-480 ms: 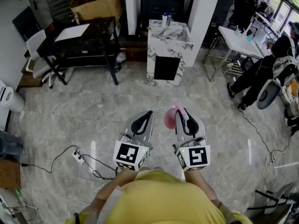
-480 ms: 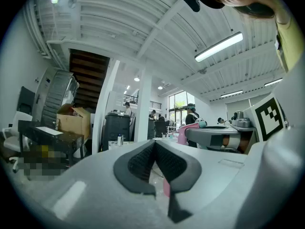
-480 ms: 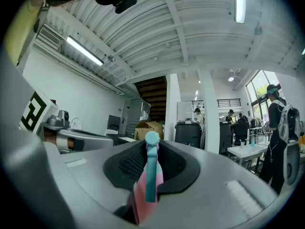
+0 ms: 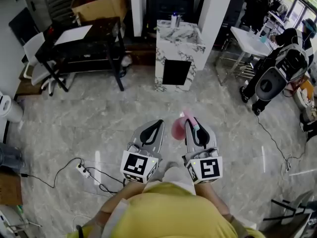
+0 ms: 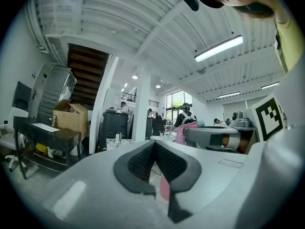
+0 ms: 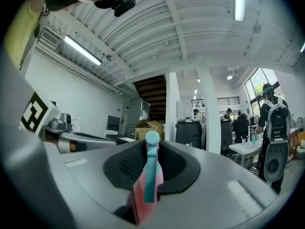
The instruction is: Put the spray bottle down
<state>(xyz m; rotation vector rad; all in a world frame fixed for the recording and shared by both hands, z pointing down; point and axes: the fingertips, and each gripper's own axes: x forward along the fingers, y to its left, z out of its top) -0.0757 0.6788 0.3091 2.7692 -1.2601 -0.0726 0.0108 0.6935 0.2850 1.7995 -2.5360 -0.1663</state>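
The spray bottle (image 4: 178,128) is pink with a teal trigger, and it hangs over the marble floor in front of the person. My right gripper (image 4: 189,121) is shut on it and points level. In the right gripper view the bottle (image 6: 148,175) stands upright between the black pads, its teal tip poking out above them. My left gripper (image 4: 157,122) is held just left of the bottle. Its pads (image 5: 143,162) meet at the tip and hold nothing. In the left gripper view the bottle (image 5: 180,131) shows pink at the right, beside the right gripper's body.
A marble-patterned pedestal (image 4: 179,53) stands ahead with a small can (image 4: 175,20) on top. A black table (image 4: 84,46) with paper and a cardboard box (image 4: 101,1) are at the back left. A person (image 4: 275,71) stands at the right. A power strip (image 4: 81,168) and cable lie on the floor at the left.
Both grippers and the bottle stay where they were. The person at the right has straightened up and shifted. The head view has drifted slightly.
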